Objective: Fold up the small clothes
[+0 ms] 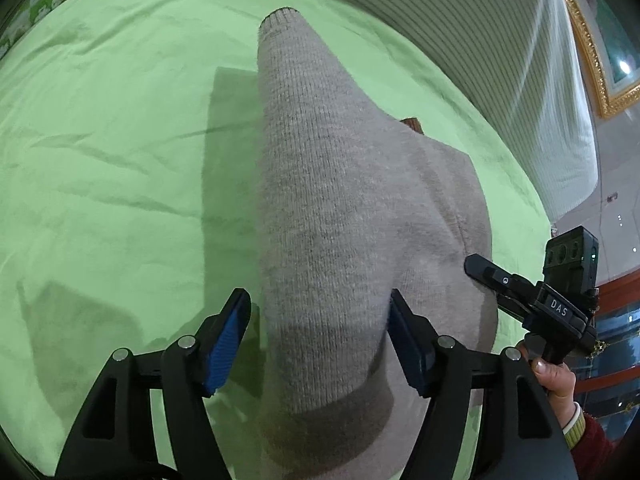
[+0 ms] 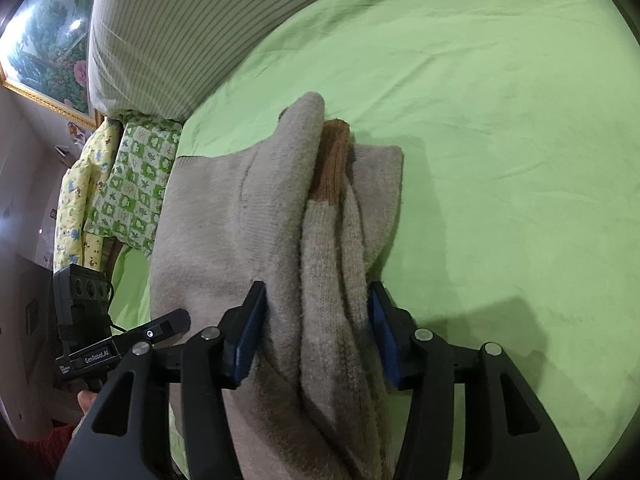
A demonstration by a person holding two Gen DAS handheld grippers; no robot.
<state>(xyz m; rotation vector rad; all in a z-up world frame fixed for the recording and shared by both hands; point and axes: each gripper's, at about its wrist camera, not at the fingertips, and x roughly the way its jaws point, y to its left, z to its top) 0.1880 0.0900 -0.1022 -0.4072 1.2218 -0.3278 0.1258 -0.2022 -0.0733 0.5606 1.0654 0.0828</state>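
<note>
A small beige knit sweater (image 1: 340, 208) lies on a green bed sheet (image 1: 100, 140), with a sleeve folded across the body. My left gripper (image 1: 318, 332) is open, its blue-padded jaws straddling the sleeve near the hem. The other gripper (image 1: 520, 292) appears at the right edge of the left wrist view. In the right wrist view the sweater (image 2: 224, 208) shows bunched folds and a sleeve with a brown cuff (image 2: 334, 156). My right gripper (image 2: 314, 328) stands open around that bunched sleeve, pads touching its sides.
A striped white pillow or duvet (image 1: 500, 60) lies along the far edge of the bed. A green-patterned quilt (image 2: 132, 184) and a yellow one (image 2: 76, 208) sit at the bed's left edge. A gold-framed picture (image 2: 44, 40) hangs on the wall.
</note>
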